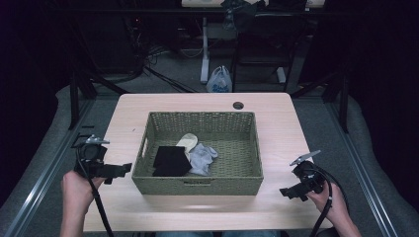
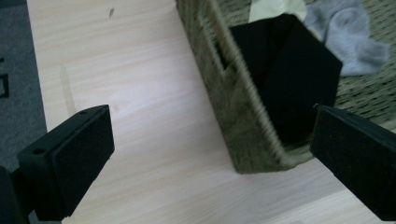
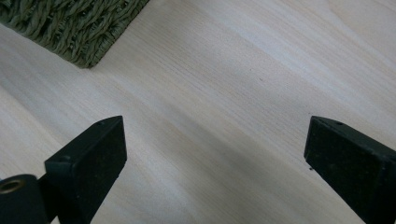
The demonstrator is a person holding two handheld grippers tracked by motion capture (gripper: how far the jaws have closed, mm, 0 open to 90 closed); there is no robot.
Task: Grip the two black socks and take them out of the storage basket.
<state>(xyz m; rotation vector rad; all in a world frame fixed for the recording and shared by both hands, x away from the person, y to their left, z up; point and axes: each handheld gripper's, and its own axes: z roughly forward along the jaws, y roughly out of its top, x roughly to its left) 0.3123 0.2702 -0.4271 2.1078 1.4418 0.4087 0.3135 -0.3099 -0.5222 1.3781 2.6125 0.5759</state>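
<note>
Left gripper: jaws spread wide, nothing between them. I have it low at the left side of the woven basket, just beside the near-left corner, tips pointing in at the wall. Its own view looks over the basket rim onto the black cloth.

Right gripper: also wide open and empty, well off the basket's right side near the front table edge. Its view has bare tabletop between the jaws and a basket corner at top left.

Contents, all inside the basket toward its left-centre floor: folded black cloth, grey sock touching its right edge, pale yellow sock behind, partly under both.

My read: this is the approach step, nothing grasped yet. Left is the obvious hand for the black piece, being nearest.

Next move calls for lifting the left gripper clear of the rim, coming over the wall, then descending onto the near edge of the cloth and closing. Risk: snagging the weave or pinching the grey sock along with it.
</note>
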